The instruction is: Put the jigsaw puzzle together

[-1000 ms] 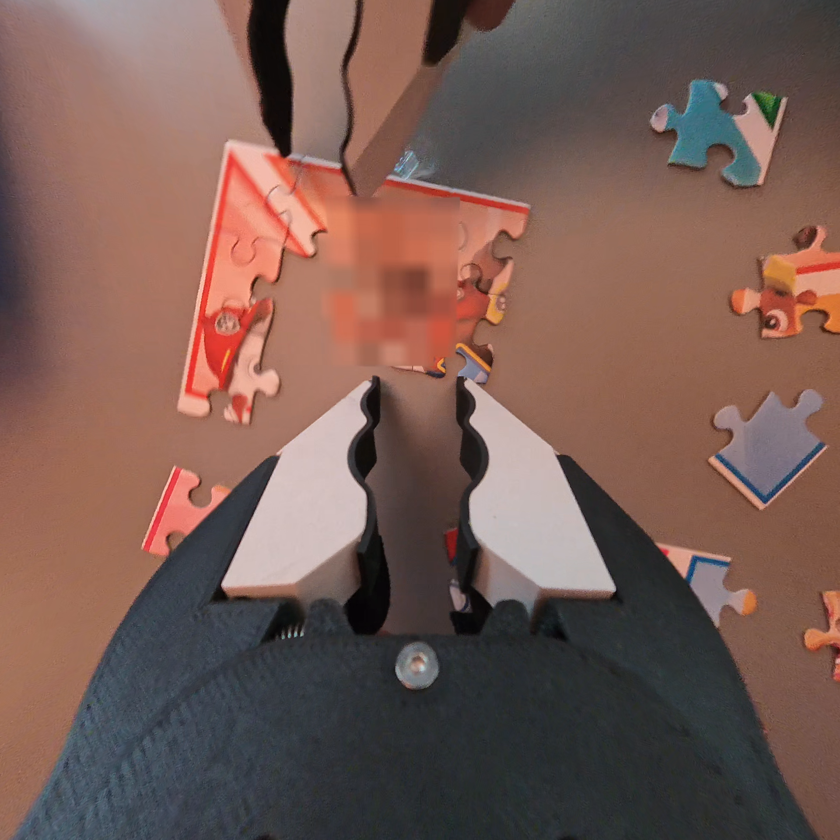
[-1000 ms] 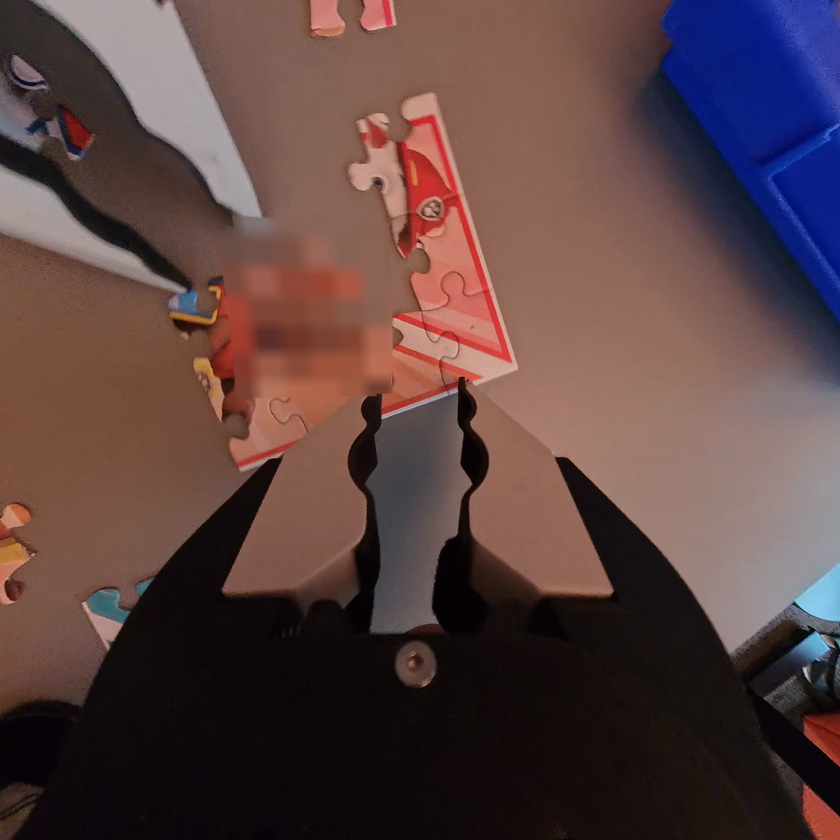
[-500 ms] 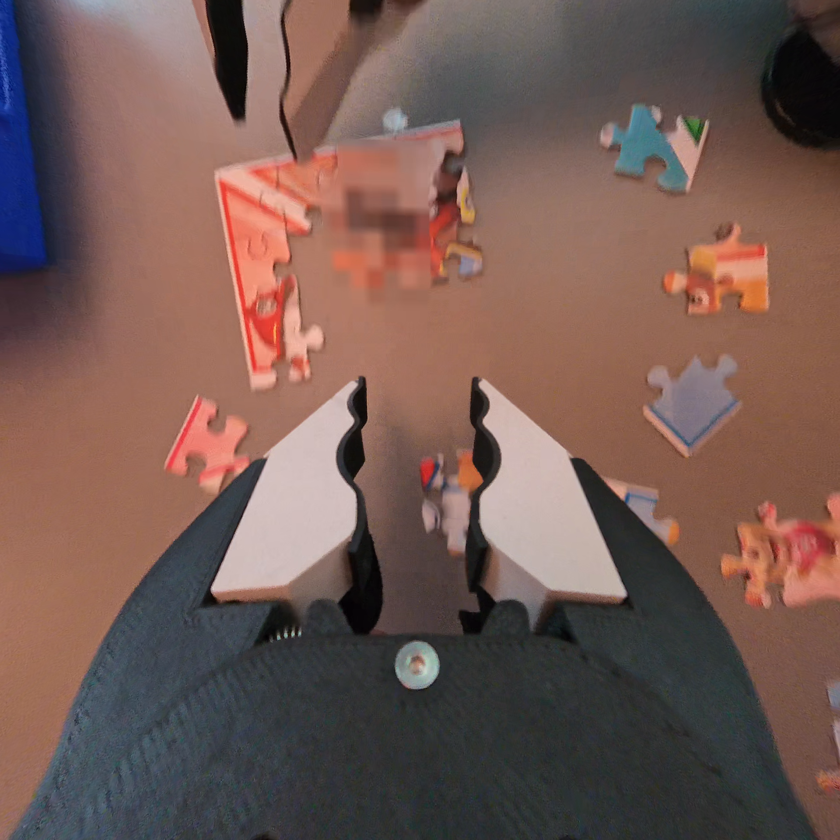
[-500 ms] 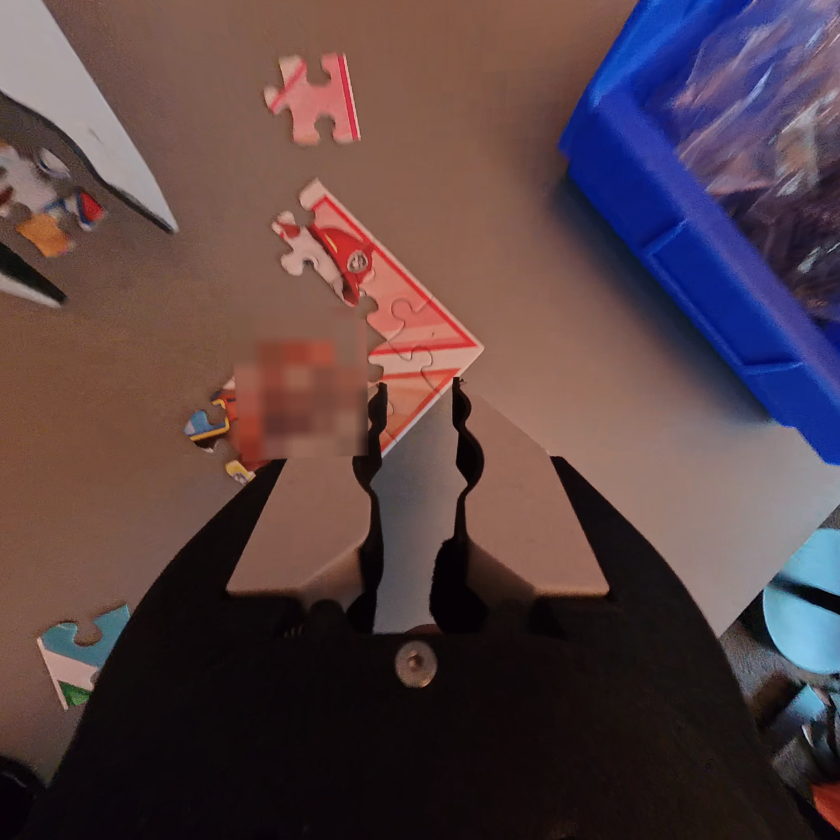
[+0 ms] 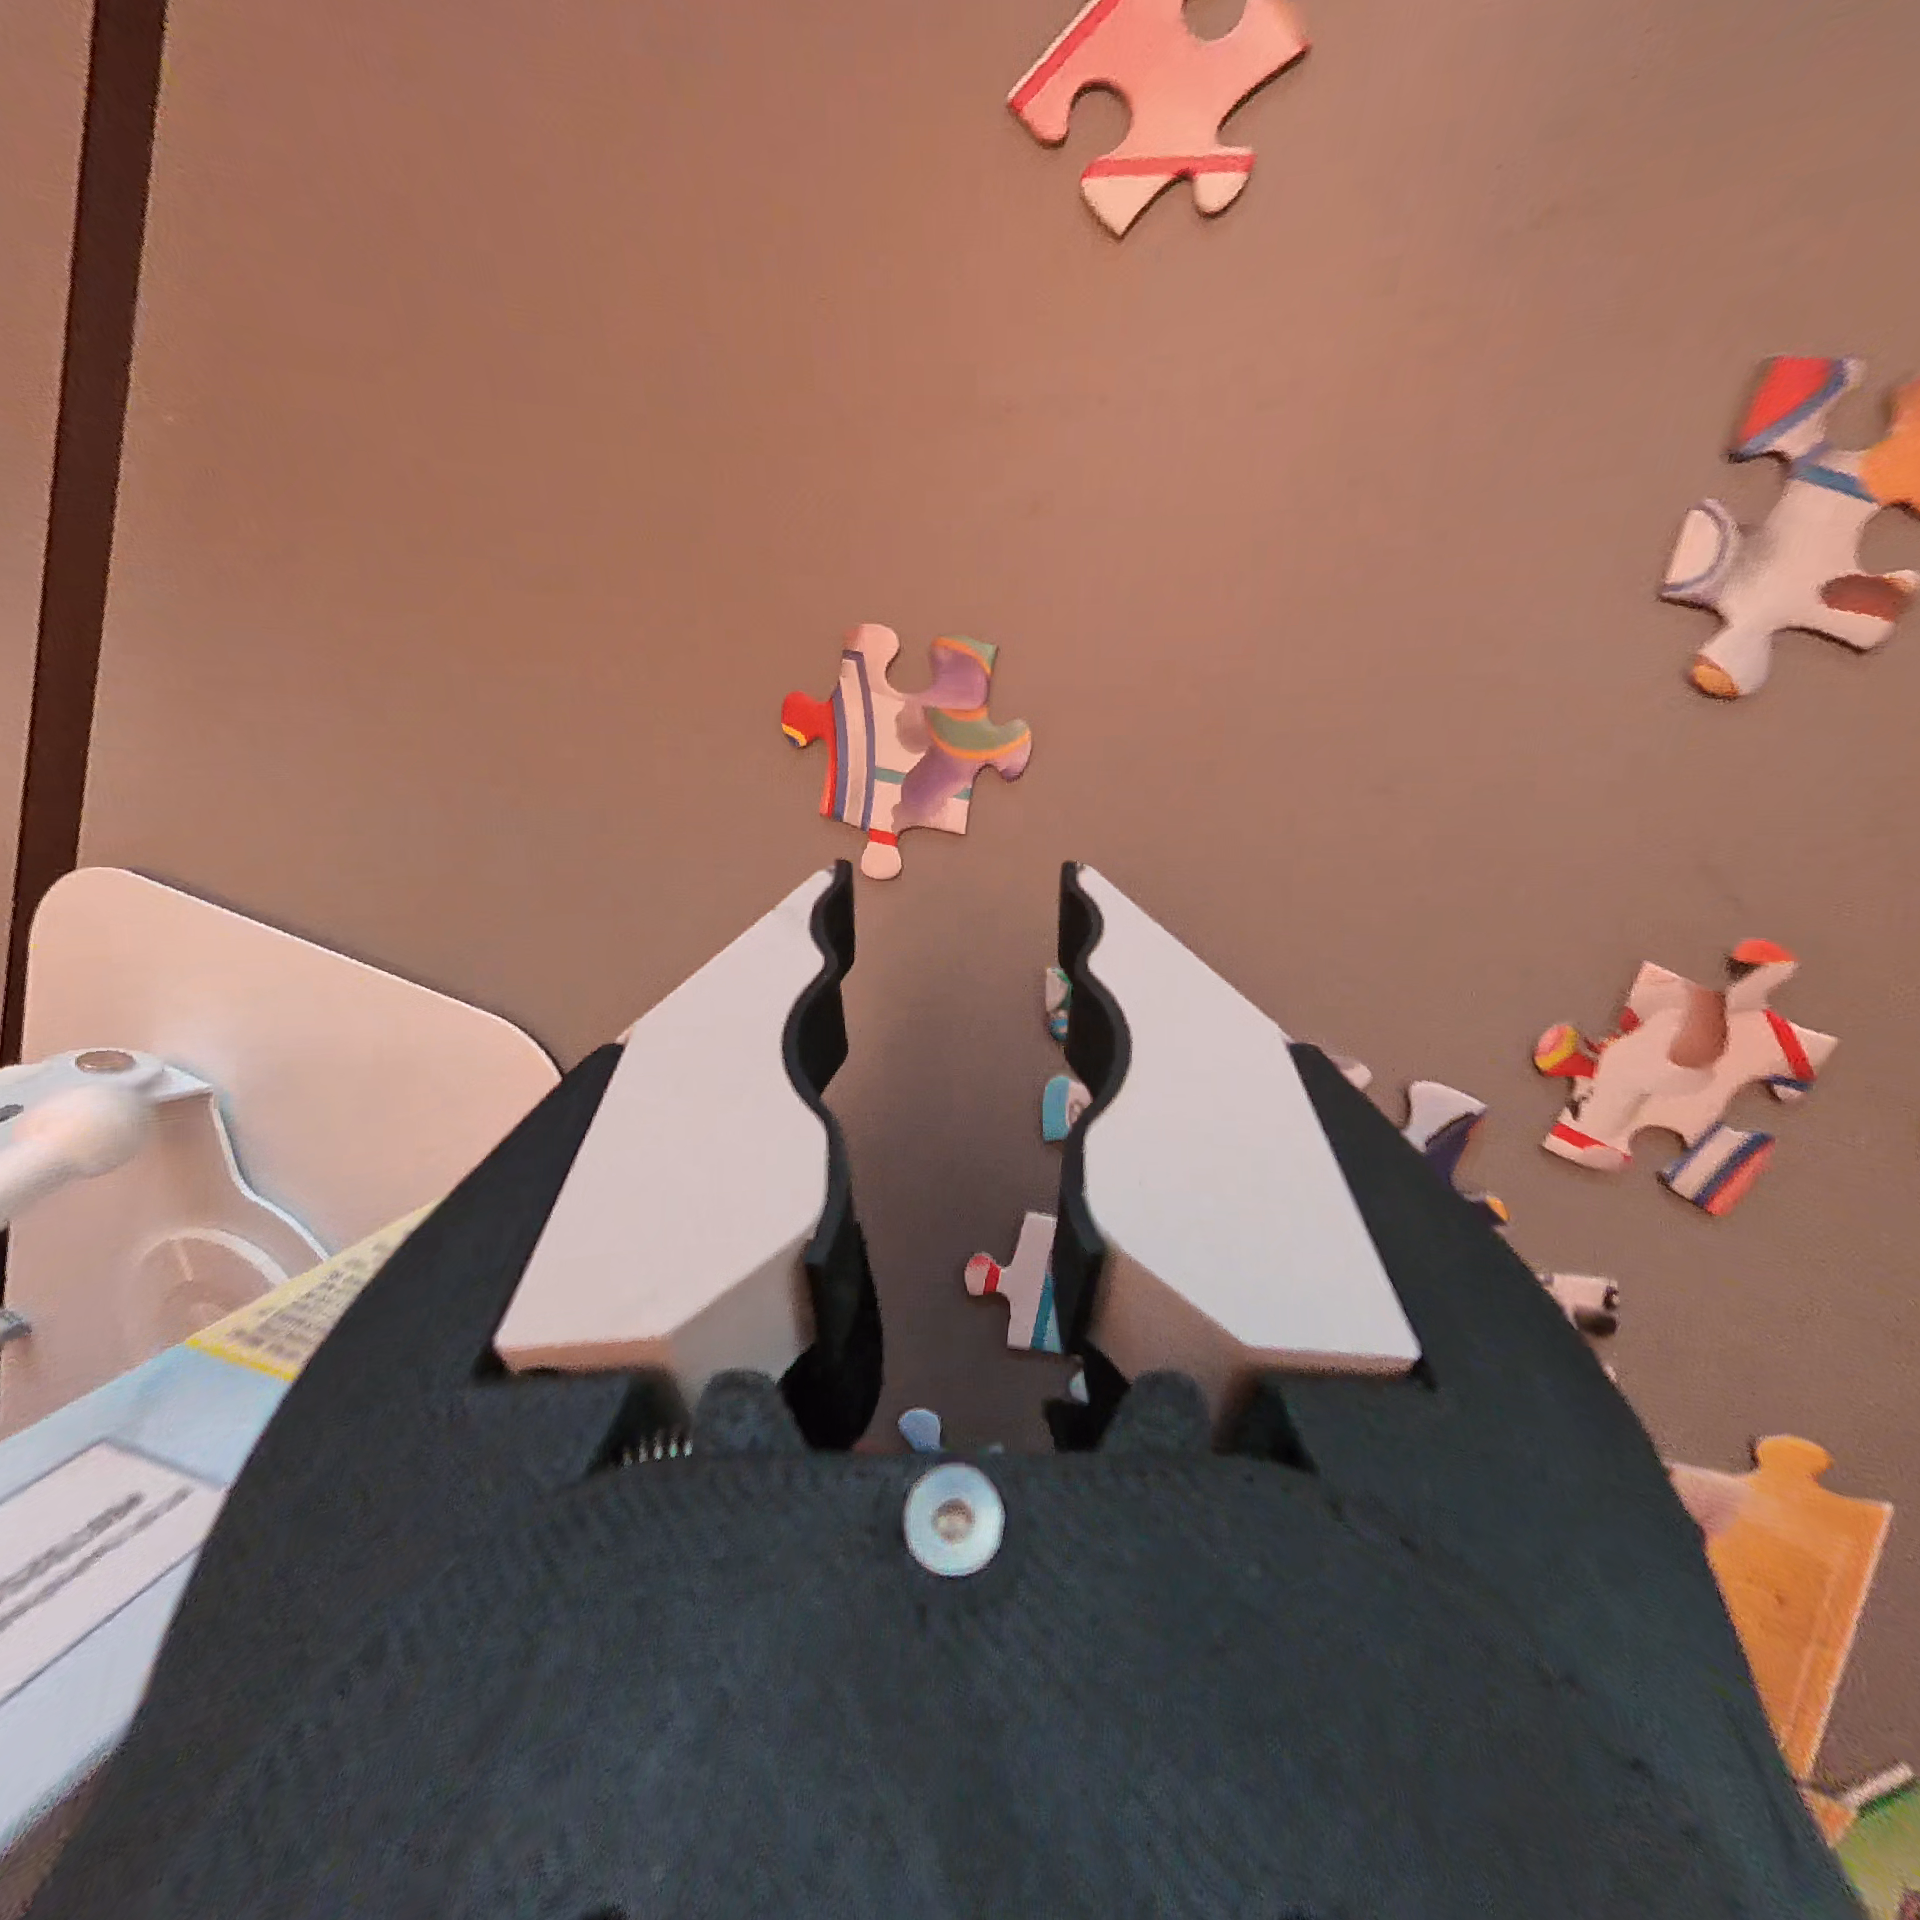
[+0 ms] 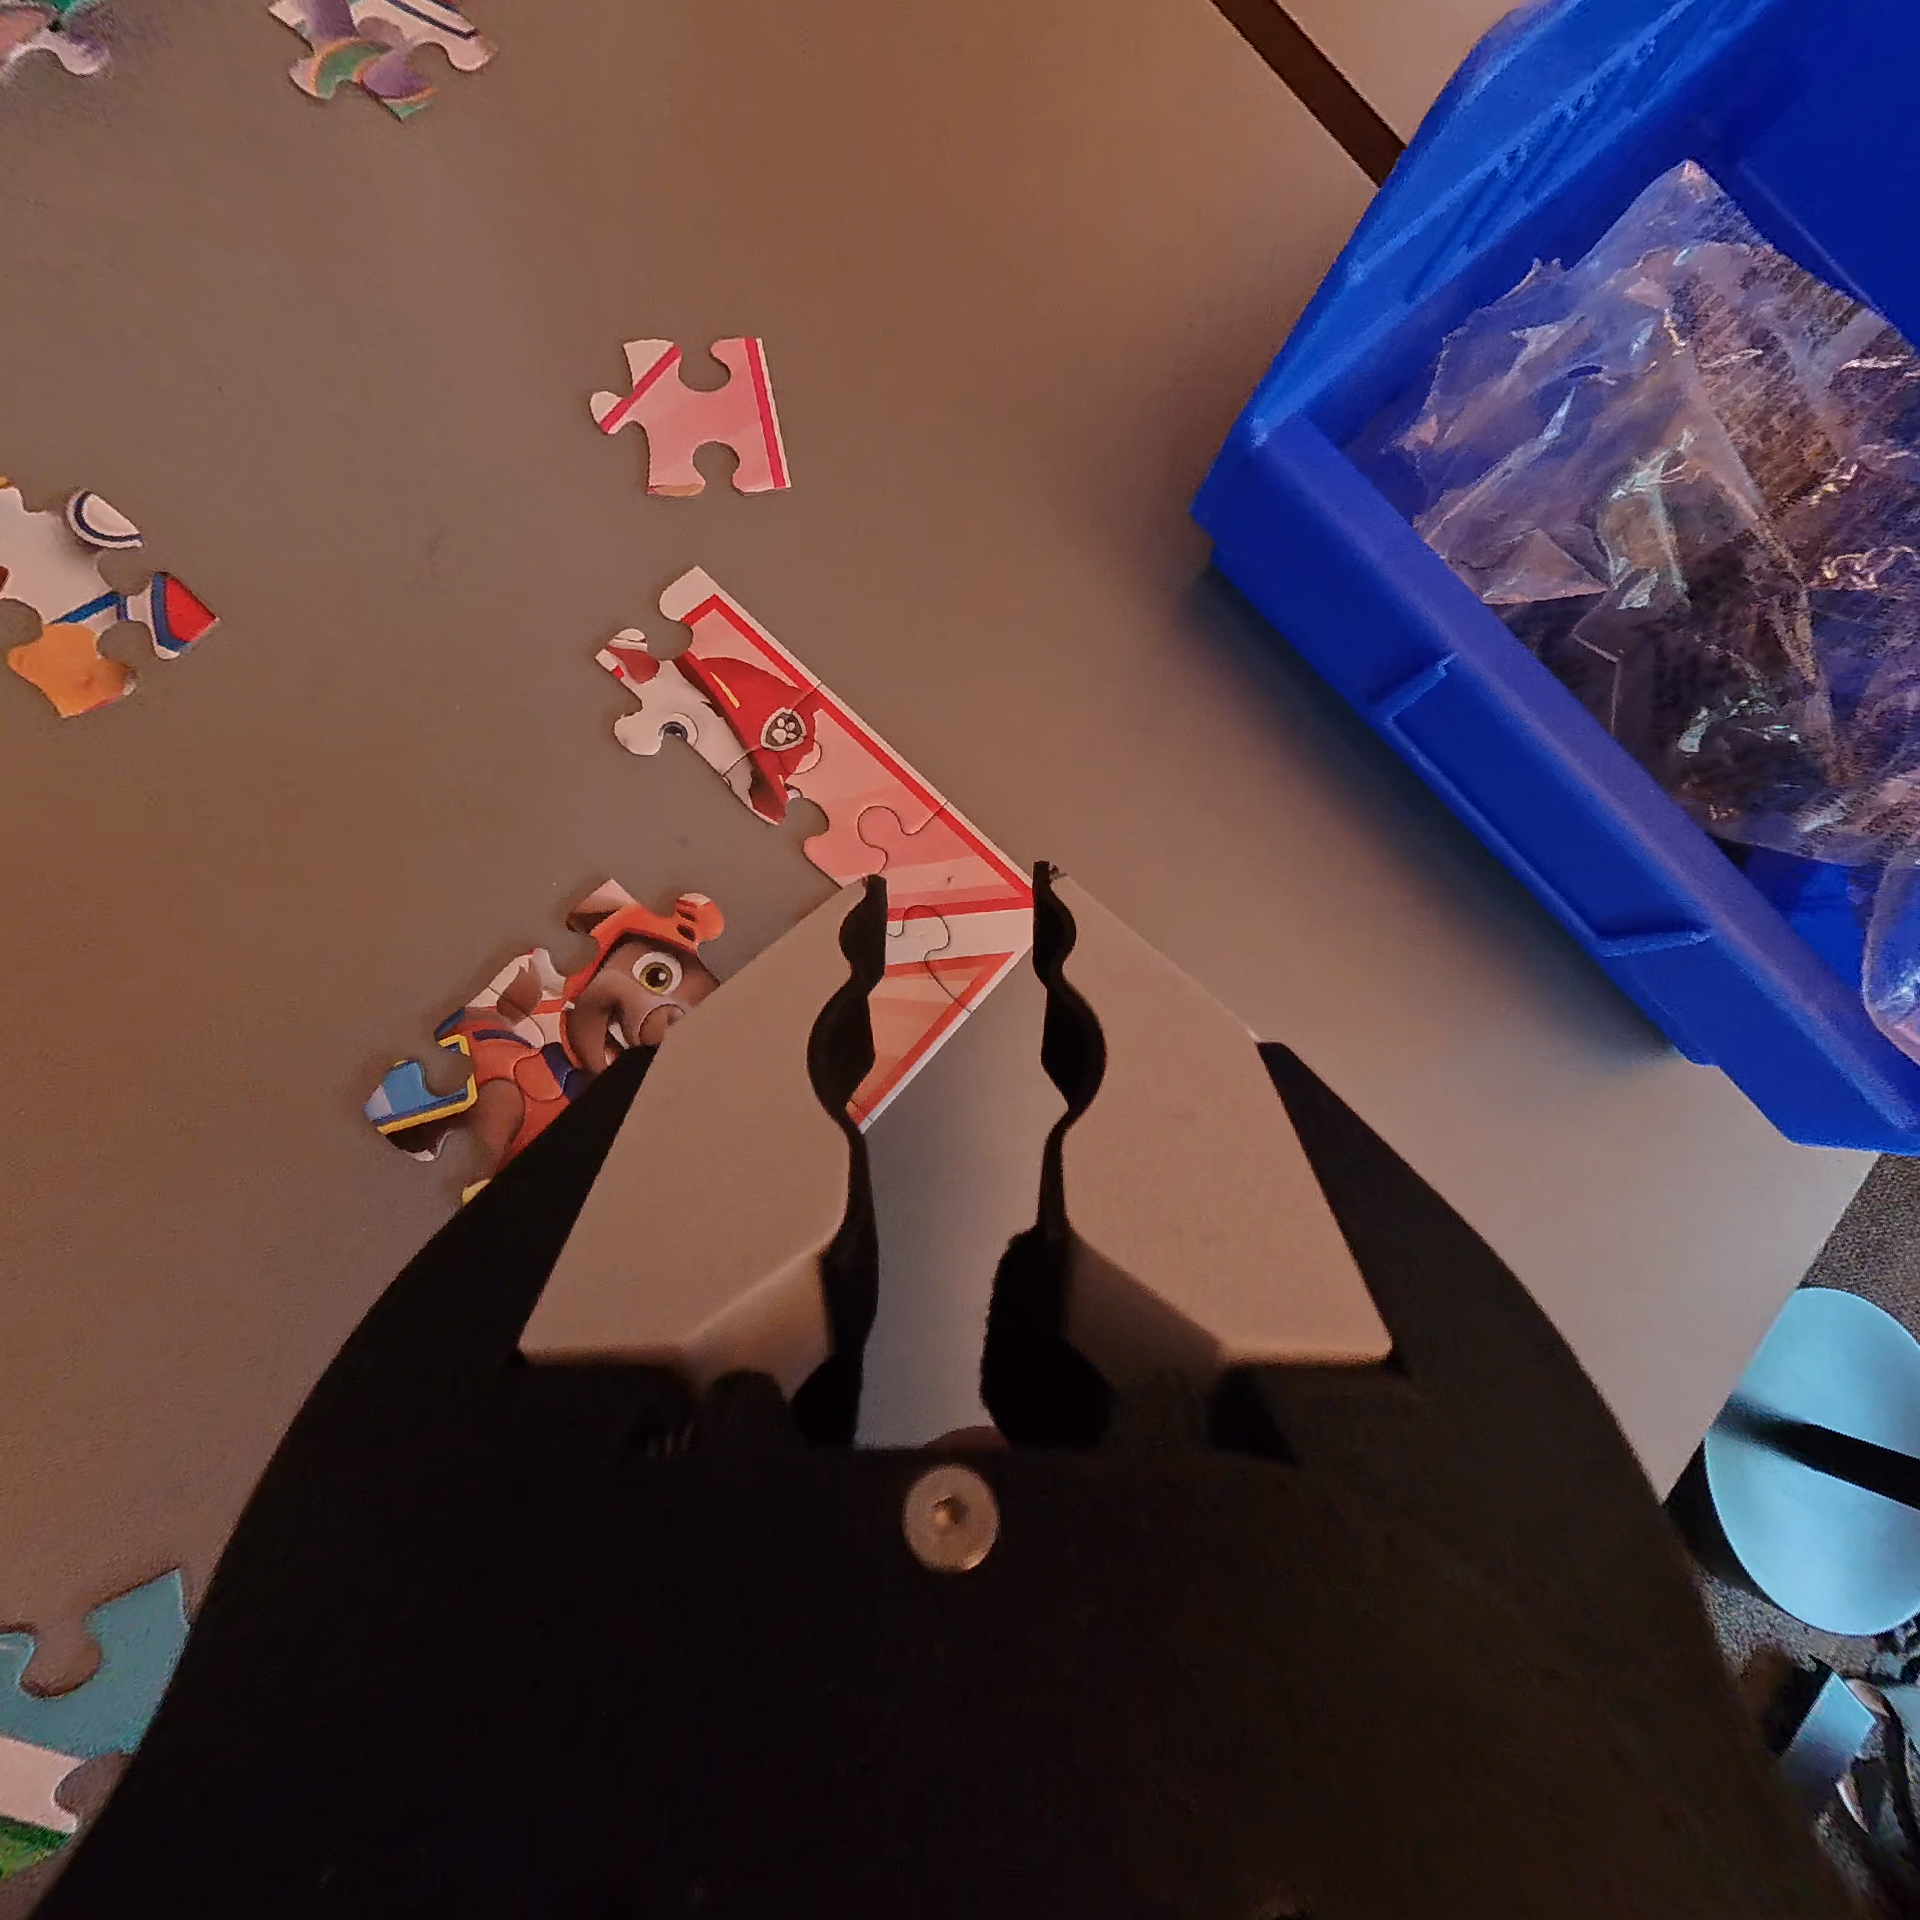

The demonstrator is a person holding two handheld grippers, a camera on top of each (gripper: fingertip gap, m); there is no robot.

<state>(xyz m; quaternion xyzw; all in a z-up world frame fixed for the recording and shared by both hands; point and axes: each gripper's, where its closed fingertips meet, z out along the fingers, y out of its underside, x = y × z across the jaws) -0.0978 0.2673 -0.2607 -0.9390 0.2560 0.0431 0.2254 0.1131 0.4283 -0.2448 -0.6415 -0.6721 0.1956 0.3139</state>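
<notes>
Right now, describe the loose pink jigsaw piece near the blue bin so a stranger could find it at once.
Start at the big blue plastic bin at the table's right edge, then look left to the joined red-bordered corner section of puzzle. Just beyond its far end lies the single pale pink piece with red stripes, apart from everything else. Unlike its neighbours, it shows no cartoon character, only pink and red bands.
</notes>
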